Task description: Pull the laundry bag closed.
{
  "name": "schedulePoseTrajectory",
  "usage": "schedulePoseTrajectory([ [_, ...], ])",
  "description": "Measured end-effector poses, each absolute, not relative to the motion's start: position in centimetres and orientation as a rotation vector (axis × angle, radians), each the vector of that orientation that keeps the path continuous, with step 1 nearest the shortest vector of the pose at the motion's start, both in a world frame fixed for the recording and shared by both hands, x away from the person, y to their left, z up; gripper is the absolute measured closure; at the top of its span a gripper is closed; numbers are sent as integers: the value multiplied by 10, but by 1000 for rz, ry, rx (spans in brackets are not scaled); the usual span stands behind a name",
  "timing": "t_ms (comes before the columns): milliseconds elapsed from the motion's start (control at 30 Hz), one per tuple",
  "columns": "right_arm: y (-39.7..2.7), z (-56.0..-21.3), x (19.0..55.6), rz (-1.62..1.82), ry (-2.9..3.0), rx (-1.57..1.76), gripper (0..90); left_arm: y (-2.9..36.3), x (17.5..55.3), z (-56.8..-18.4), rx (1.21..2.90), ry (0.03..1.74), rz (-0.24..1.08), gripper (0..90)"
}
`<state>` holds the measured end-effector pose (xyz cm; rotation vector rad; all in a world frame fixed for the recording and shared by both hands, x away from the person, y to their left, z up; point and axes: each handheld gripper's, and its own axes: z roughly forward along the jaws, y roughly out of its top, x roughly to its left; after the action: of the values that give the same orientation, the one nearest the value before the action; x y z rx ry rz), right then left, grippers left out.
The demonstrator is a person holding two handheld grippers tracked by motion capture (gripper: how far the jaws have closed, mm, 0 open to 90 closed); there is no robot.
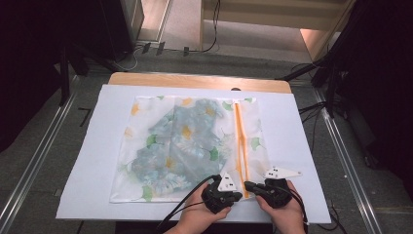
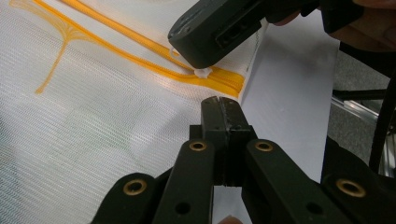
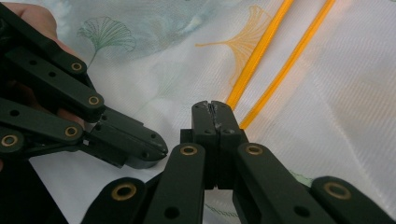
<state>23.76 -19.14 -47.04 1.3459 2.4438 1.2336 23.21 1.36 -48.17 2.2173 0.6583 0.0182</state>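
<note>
A white mesh bag (image 1: 146, 180) printed with ginkgo leaves lies flat on the white sheet (image 1: 92, 146), with blue-green patterned clothes (image 1: 182, 141) showing through it. Its orange zipper (image 1: 240, 141) runs down the right side and stands parted into two lines (image 3: 266, 51). My right gripper (image 1: 247, 185) (image 3: 212, 108) is shut at the zipper's near end, on the small white pull (image 2: 203, 73). My left gripper (image 1: 238, 195) (image 2: 219, 103) is shut just beside it, pinching the bag's near edge. The two tips almost touch.
The sheet covers a wooden table (image 1: 195, 79); its near edge runs right under my hands. Bare sheet lies left and right of the bag. Black stands, cables (image 1: 316, 109) and floor rails (image 1: 34, 161) surround the table.
</note>
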Motion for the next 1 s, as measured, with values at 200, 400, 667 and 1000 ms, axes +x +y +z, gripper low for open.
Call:
schedulePoseTrajectory([
  [200, -192, -470, 239, 1240, 2440, 1356, 900, 14, 232, -482, 2216, 654, 20, 900],
  [400, -196, -469, 242, 1250, 2413, 1369, 900, 13, 231, -482, 2224, 650, 29, 900],
  [667, -197, -467, 249, 1259, 2394, 1362, 900, 14, 232, -482, 2220, 650, 24, 900],
  [1000, -198, -462, 269, 1299, 2368, 1361, 900, 14, 233, -482, 2218, 663, 11, 900],
])
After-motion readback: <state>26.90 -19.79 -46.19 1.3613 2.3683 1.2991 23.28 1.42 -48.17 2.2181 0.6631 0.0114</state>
